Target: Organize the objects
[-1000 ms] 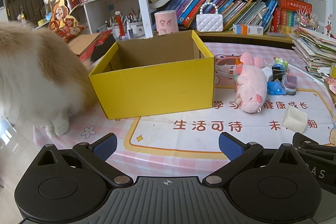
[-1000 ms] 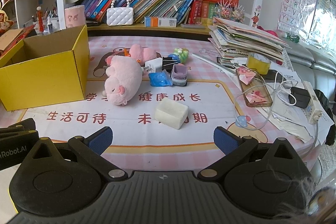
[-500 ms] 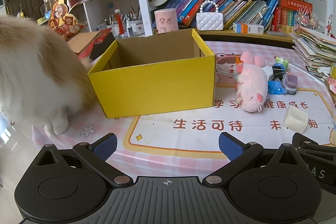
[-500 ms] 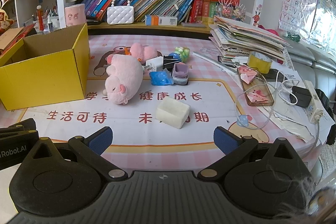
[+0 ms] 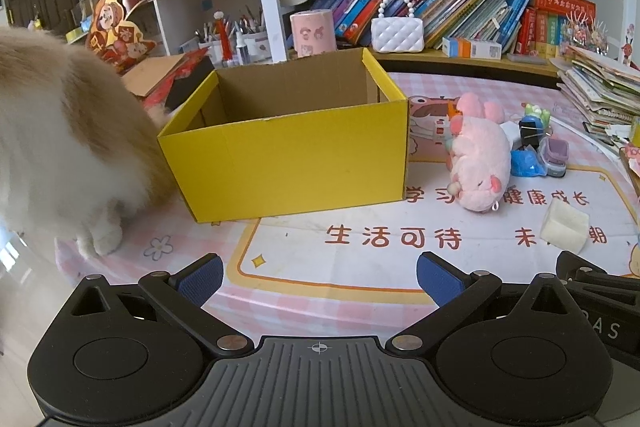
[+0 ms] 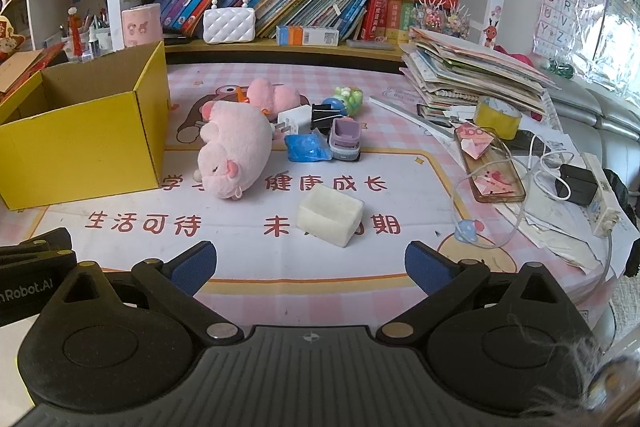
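Note:
An open yellow cardboard box (image 5: 288, 155) (image 6: 80, 143) stands on the table, empty as far as I can see. To its right lie a pink plush pig (image 5: 480, 163) (image 6: 236, 147), a smaller pink plush (image 6: 272, 95), a white charger (image 6: 296, 121), a black binder clip (image 6: 328, 111), a blue wrapper (image 6: 308, 147), a purple toy car (image 6: 345, 139) and a white foam block (image 6: 330, 215) (image 5: 564, 227). My left gripper (image 5: 318, 279) is open and empty, low in front of the box. My right gripper (image 6: 310, 265) is open and empty, just short of the foam block.
A fluffy cat (image 5: 60, 147) stands at the box's left side. A stack of books and papers (image 6: 472, 75), a tape roll (image 6: 500, 111), a tray of folded notes (image 6: 488, 163), cables and a power strip (image 6: 596, 187) crowd the right. Bookshelves (image 6: 280, 7) run behind.
Both grippers have drifted slightly; the view shifts a little. The cat has edged a bit closer to the box. Nothing was gripped or released.

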`<state>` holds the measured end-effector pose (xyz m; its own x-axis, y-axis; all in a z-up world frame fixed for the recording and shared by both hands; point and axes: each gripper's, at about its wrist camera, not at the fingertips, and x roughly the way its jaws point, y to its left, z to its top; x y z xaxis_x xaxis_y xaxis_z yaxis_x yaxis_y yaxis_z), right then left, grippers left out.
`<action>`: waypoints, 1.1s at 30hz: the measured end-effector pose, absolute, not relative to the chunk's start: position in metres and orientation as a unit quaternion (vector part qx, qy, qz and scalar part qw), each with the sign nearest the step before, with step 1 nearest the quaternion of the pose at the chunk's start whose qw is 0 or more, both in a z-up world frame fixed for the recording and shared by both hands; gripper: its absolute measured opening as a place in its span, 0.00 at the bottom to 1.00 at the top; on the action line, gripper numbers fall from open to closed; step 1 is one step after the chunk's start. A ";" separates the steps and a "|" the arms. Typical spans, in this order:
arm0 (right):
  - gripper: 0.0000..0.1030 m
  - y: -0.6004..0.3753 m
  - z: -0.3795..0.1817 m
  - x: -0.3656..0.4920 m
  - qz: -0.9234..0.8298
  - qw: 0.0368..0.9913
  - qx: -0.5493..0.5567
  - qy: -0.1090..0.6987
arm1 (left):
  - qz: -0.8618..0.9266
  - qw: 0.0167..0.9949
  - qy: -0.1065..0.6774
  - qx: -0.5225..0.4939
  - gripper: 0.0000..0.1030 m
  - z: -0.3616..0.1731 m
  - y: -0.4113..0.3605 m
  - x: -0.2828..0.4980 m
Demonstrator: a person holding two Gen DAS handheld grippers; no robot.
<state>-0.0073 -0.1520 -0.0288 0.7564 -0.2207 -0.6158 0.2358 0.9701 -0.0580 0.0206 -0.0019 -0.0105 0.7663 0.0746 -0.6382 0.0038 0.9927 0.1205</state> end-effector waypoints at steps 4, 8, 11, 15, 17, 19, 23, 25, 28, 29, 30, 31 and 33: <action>0.99 -0.153 -0.028 -0.003 -0.119 0.936 0.011 0.330 | 0.019 0.937 0.345 0.056 1.00 -0.011 -0.002 0.022; 0.99 -0.153 -0.029 -0.003 -0.120 0.936 0.011 0.330 | 0.018 0.937 0.346 0.056 1.00 -0.012 -0.003 0.023; 0.99 -0.156 -0.029 -0.002 -0.121 0.935 0.011 0.332 | 0.015 0.936 0.348 0.056 1.00 -0.012 -0.004 0.025; 0.99 -0.161 -0.031 -0.001 -0.124 0.934 0.013 0.335 | 0.010 0.934 0.353 0.056 1.00 -0.014 -0.008 0.027; 0.98 -0.163 -0.032 0.000 -0.125 0.933 0.013 0.338 | 0.008 0.933 0.355 0.056 1.00 -0.014 -0.010 0.028; 0.97 -0.166 -0.033 0.001 -0.124 0.932 0.014 0.341 | 0.006 0.932 0.358 0.056 1.00 -0.015 -0.013 0.029; 0.94 -0.171 -0.035 0.004 -0.121 0.930 0.014 0.347 | -0.001 0.930 0.363 0.054 1.00 -0.017 -0.018 0.031; 0.92 -0.174 -0.036 0.006 -0.119 0.929 0.014 0.351 | -0.004 0.929 0.365 0.052 1.00 -0.018 -0.021 0.032; 0.87 -0.180 -0.038 0.011 -0.117 0.927 0.015 0.356 | -0.007 0.928 0.370 0.045 1.00 -0.020 -0.025 0.036; 0.85 -0.182 -0.039 0.012 -0.116 0.927 0.016 0.358 | -0.007 0.927 0.372 0.043 1.00 -0.020 -0.026 0.037; 0.82 -0.185 -0.039 0.014 -0.115 0.926 0.016 0.359 | -0.007 0.927 0.373 0.041 1.00 -0.021 -0.027 0.039; 0.78 -0.187 -0.040 0.016 -0.114 0.926 0.016 0.360 | -0.007 0.927 0.374 0.038 1.00 -0.021 -0.028 0.040; 0.73 -0.193 -0.041 0.021 -0.112 0.924 0.016 0.364 | -0.006 0.926 0.377 0.033 1.00 -0.022 -0.031 0.044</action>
<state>0.0207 -0.1926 -0.0414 0.7094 -0.1954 -0.6772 0.2186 0.9744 -0.0521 0.0437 -0.0312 -0.0225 0.7164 0.0146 -0.6976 0.0352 0.9978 0.0570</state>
